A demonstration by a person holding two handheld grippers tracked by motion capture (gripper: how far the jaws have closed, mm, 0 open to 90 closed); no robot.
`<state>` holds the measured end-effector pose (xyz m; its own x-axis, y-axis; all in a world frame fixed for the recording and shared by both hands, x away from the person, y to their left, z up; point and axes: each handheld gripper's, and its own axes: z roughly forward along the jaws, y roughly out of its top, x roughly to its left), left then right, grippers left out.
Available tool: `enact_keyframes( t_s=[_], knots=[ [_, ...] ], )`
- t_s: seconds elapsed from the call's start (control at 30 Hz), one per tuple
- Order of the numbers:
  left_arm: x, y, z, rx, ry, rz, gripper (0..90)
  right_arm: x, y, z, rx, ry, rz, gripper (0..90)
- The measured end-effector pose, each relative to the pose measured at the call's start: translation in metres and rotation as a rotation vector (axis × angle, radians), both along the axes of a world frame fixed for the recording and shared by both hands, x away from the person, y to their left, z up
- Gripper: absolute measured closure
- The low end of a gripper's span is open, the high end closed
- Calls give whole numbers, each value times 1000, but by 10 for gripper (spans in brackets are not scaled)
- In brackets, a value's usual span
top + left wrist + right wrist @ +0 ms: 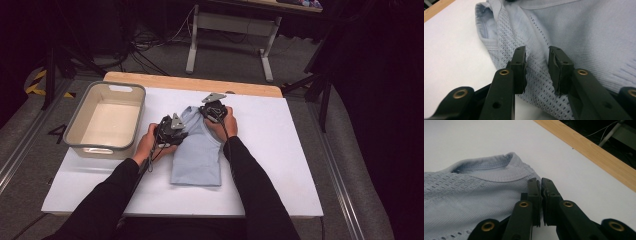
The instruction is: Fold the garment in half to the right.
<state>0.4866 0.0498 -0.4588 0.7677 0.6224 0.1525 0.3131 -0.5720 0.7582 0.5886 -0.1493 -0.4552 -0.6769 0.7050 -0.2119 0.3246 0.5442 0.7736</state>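
A pale blue knit top (197, 150), part mesh, lies folded on the white table (280, 165). The left gripper (537, 67) stands parted over its mesh. The right gripper (541, 195) looks pinched together, seemingly on its collar edge.

Both my black-sleeved forearms reach forward from the table's near edge. My left black two-jaw gripper (537, 68) tips downward with a gap between its jaws. My right black two-jaw gripper (541, 200), nearer the far edge, has its jaws pinched nearly together.
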Motion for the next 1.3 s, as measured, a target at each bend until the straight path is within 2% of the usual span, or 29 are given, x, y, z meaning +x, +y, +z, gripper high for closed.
enact_keyframes(
  t_s=[0.07,0.2,0.3,0.33,0.37,0.4,0.47,0.5,0.6,0.63,0.7,0.8,0.83,0.87,0.93,1.07,1.17,1.2,1.27,1.3],
  knots=[
    [0,2,2,-14,-8,2,669,-2,-1,4,35,1,2,825],
    [-3,4,7,-40,-36,3,662,-6,-3,12,53,-6,3,809],
    [-7,5,14,-54,-74,-10,662,-12,-5,20,75,-10,19,836],
    [-12,6,20,-74,-102,-15,662,-16,-7,25,88,-12,35,864],
    [-12,6,20,-74,-102,-15,664,-16,-7,25,88,-12,35,864],
    [-15,7,25,-88,-128,-16,664,-19,-8,28,96,-14,45,881],
    [-24,10,34,-139,-155,-47,730,-29,-12,36,90,-13,72,900],
    [-27,10,37,-142,-162,-63,752,-33,-13,38,91,-15,83,900],
    [-35,11,41,-144,-164,-89,807,-42,-16,44,97,-17,106,900],
    [-42,13,43,-138,-161,-126,830,-52,-19,49,97,-29,127,900],
    [-46,14,43,-129,-157,-139,842,-56,-20,51,99,-30,134,900],
    [-57,17,42,-125,-139,-169,878,-74,-23,57,96,-38,176,900],
    [-57,17,42,-125,-139,-169,879,-74,-23,57,96,-38,176,900],
    [-63,18,40,-126,-129,-184,888,-84,-23,58,84,-44,199,900],
    [-66,18,38,-118,-122,-193,890,-89,-23,58,81,-46,209,900],
    [-80,18,33,-81,-108,-241,895,-106,-22,53,63,-42,256,900],
    [-87,16,28,-44,-100,-262,897,-116,-23,46,58,-21,281,900],
    [-89,15,24,-16,-96,-262,897,-120,-23,41,29,-9,292,900],
    [-88,14,22,-10,-92,-265,897,-122,-23,39,20,-6,295,900],
    [-86,13,19,-10,-71,-270,897,-124,-24,32,-5,4,297,900]
  ],
)
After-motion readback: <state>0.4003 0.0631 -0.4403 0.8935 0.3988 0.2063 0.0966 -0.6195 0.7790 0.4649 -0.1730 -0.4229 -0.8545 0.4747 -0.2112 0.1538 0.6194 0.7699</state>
